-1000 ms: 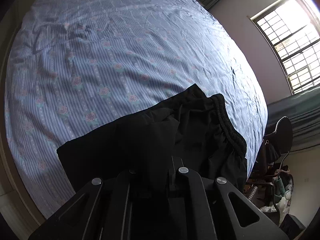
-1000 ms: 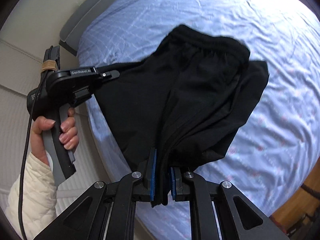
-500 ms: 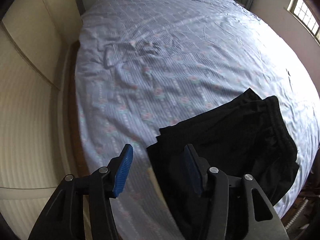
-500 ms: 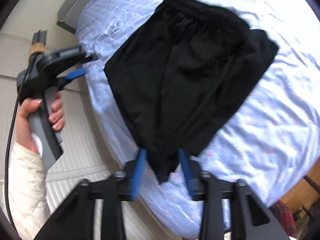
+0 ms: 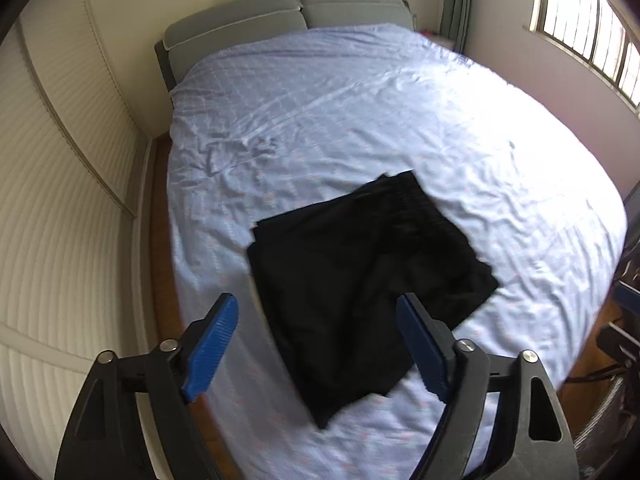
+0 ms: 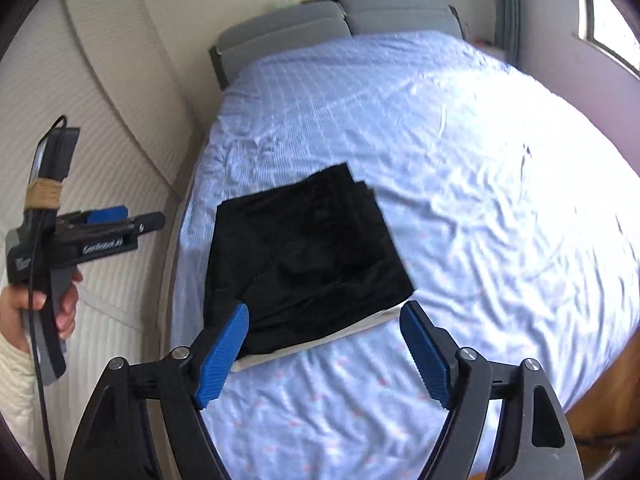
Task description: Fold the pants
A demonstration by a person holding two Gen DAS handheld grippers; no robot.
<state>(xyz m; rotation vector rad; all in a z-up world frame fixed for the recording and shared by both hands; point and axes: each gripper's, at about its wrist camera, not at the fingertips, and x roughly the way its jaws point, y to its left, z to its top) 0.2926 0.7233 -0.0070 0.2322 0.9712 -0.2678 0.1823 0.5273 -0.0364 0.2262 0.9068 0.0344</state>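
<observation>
Having let go, we lift both tools, left tool (image 5: 316, 344) and right tool (image 6: 324, 352), jaws opening and empty, off the folded black fabric pants (image 5: 360, 272) lying on the blue patterned bedsheet (image 5: 400, 120), so this fold looks done.

Daylight from window (image 5: 588, 28) glares on bedsheet (image 5: 480, 128); motion blur; fisheye edges dark.

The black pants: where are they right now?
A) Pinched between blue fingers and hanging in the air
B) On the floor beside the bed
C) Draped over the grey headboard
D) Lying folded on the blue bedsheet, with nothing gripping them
D: the black pants lie folded on the blue bedsheet, and both the left gripper and the right gripper have their blue fingers spread and opening, with nothing pinched.
</observation>
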